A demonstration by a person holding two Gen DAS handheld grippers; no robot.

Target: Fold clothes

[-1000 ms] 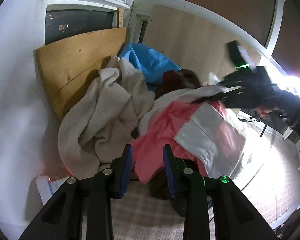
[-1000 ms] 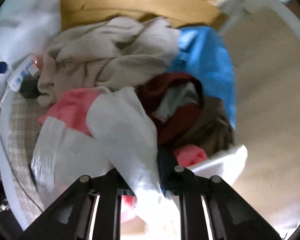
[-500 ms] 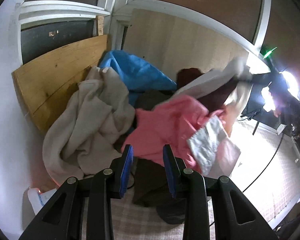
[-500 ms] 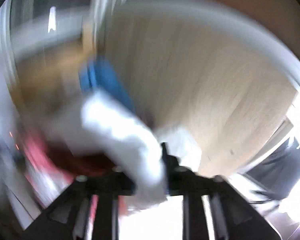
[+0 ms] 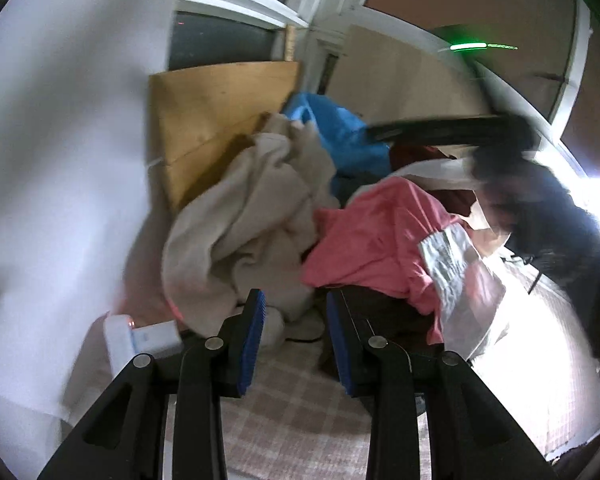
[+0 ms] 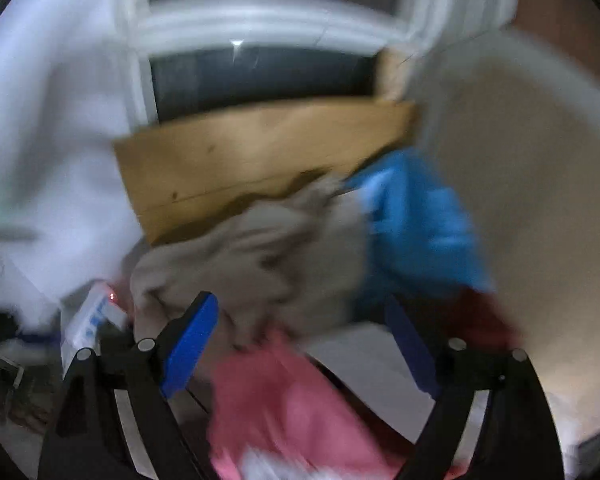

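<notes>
A heap of clothes lies on the plaid cover: a beige knit, a pink garment, a blue one, a dark red one and a white-silver one draped at the right. My left gripper hovers low before the heap, its blue pads a little apart with nothing between them. My right gripper is over the heap with its jaws opening wide. No cloth is pinched in it; the pink garment lies below. In the left wrist view it is a dark blur.
A wooden board leans behind the heap under a dark window. A white wall stands at the left, and a white box with a red light lies at its foot. A person's dark sleeve reaches in from the right.
The right gripper held the white garment, swung it up, then let it go and spread its jaws. The white garment now hangs over the pink one. The left gripper shifted sideways.
</notes>
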